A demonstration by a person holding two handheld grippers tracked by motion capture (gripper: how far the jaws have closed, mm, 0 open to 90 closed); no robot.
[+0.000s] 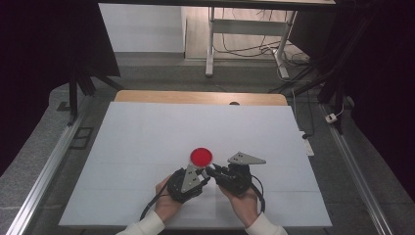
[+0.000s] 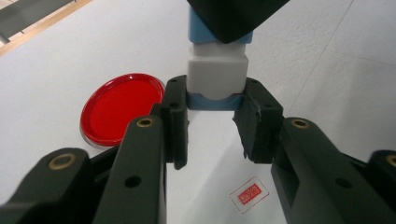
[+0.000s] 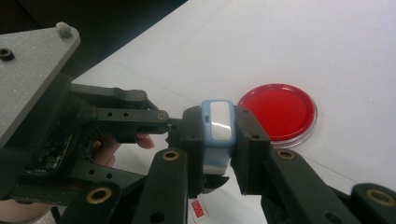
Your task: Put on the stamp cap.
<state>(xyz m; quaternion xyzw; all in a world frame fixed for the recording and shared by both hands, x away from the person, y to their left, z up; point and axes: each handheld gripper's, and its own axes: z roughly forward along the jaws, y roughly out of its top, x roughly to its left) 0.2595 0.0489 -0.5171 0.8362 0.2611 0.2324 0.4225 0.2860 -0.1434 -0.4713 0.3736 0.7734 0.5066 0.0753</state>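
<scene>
1. Stamp [image 2: 217,70], a small white and blue block, hangs between both grippers above the white sheet [image 1: 147,137] that covers the table, near the person's edge of it.
2. Left gripper [image 2: 212,126] has its jaws closed on the blue end of the stamp, one pad on each side of that end.
3. Right gripper [image 3: 217,140] clamps the other end; its own view shows the white face with the blue rim squeezed between its pads.
4. Red ink pad [image 1: 201,156], a round open dish, lies on the sheet just beyond the two grippers and apart from them. In the left gripper view it sits to the left of the jaws.
5. A small red print [image 2: 249,193] marks the sheet below the left gripper.
6. Judged from this, the step in hand is a two-handed hold on the stamp: either it is passing from one gripper to the other, or a blue cap is being pulled off or pushed on. Which of these I cannot tell.
7. Next move, if a pass: one gripper must let go only while the other holds firm.
8. If a cap: both must pull or push straight along the stamp's length, without twisting.
9. Risk: a slip would drop the stamp and smear ink on the sheet.
</scene>
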